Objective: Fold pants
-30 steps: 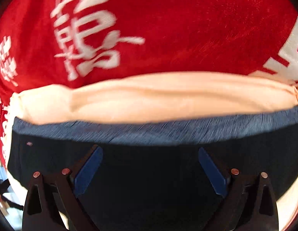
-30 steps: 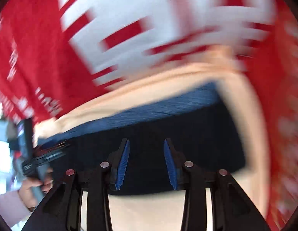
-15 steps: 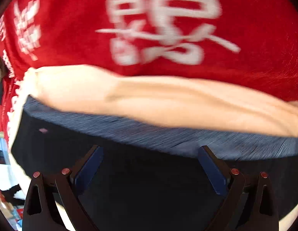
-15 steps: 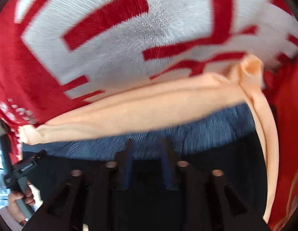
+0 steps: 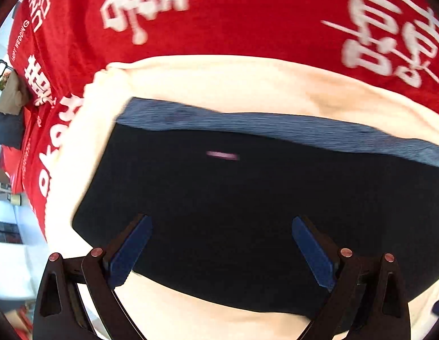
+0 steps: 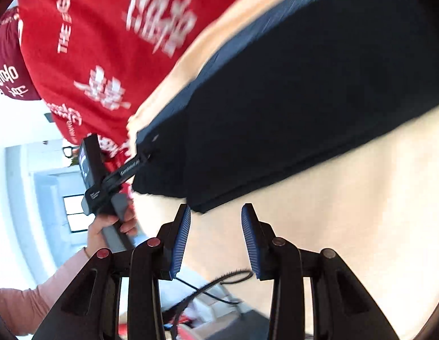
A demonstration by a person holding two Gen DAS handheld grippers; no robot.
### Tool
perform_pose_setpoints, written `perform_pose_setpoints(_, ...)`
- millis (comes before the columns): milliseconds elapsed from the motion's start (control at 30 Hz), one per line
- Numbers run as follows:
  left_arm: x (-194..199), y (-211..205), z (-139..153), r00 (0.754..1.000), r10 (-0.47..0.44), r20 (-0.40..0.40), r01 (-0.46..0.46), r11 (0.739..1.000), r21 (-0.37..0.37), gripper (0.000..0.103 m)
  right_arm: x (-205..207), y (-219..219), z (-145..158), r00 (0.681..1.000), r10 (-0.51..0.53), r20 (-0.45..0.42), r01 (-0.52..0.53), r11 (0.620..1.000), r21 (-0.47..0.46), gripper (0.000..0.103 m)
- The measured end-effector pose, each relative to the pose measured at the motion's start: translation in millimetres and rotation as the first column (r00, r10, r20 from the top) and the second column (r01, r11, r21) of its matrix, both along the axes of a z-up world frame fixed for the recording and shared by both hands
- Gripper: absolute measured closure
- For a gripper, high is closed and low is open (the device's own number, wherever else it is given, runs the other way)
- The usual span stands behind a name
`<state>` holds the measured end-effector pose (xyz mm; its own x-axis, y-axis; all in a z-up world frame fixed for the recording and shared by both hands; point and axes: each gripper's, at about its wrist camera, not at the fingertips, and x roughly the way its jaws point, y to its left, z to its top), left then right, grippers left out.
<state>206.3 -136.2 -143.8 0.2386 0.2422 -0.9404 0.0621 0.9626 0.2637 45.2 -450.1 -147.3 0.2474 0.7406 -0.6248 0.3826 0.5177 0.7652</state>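
Left wrist view: the left claw (image 5: 220, 250) hangs spread wide, pinching nothing, over the dark folded pants (image 5: 233, 206), which lie on a cream cloth (image 5: 247, 79) across a red printed cover (image 5: 262, 14).

Right wrist view: the right claw (image 6: 216, 236) stands partly spread and empty just below the pants' (image 6: 290, 99) near corner. At 9 o'clock, a hand (image 6: 111, 226) grips the other tool.
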Motion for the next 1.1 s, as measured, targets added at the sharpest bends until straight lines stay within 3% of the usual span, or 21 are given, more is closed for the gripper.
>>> perform_pose_setpoints(133,-3.2,51.5,-15.2,1.000,-0.027,0.006,0.027,0.999,0.029,0.003,2.7,59.2,-19.8,0.999,-0.040,-0.020,0.041,0.997,0.061,0.062)
perform_pose_setpoints(233,-4.8,76.2,-24.6,0.999,-0.050,0.016,0.052,0.993,-0.104,0.000,11.7,81.1,-26.6,0.998,-0.058,-0.022,0.059,0.998,0.039,0.062)
perform_pose_setpoints(467,-3.7,83.1,-24.1,0.990,-0.138,0.041,0.143,0.973,-0.181,0.000,22.1,85.9,-51.3,0.974,-0.209,-0.089,0.217,0.971,0.098,0.066)
perform_pose_setpoints(500,-3.3,83.3,-23.2,0.988,-0.146,0.039,0.151,0.971,-0.185,0.000,25.7,83.7,-50.9,0.968,-0.225,-0.110,0.234,0.969,0.081,0.095)
perform_pose_setpoints(667,0.7,96.7,-22.2,0.982,-0.190,0.021,0.190,0.958,-0.217,0.000,29.8,93.7,-1.9,0.991,-0.134,0.015,0.135,0.987,-0.082,0.096)
perform_pose_setpoints(800,-1.7,94.4,-23.0,0.977,-0.210,0.034,0.212,0.955,-0.208,0.000,11.6,104.0,-33.4,0.990,-0.128,-0.062,0.116,0.980,-0.164,0.096)
perform_pose_setpoints(867,-2.9,91.1,-21.1,0.976,-0.213,0.032,0.215,0.957,-0.194,0.000,4.5,103.4,-37.6,0.984,-0.167,-0.054,0.158,0.977,-0.141,0.096)
perform_pose_setpoints(967,-6.3,84.4,-16.1,0.976,-0.218,0.013,0.218,0.964,-0.154,0.000,-6.0,96.7,-30.7,0.984,-0.148,-0.100,0.135,0.983,-0.129,0.088)
perform_pose_setpoints(1033,-13.1,75.0,-6.9,0.978,-0.208,0.000,0.206,0.969,-0.134,0.000,-12.6,89.1,-17.2,0.989,-0.088,-0.123,0.065,0.982,-0.176,0.087)
perform_pose_setpoints(1100,-26.1,59.7,5.8,0.973,-0.228,0.016,0.228,0.960,-0.164,0.000,-17.0,73.0,5.3,0.995,-0.057,-0.080,0.035,0.966,-0.256,0.087)
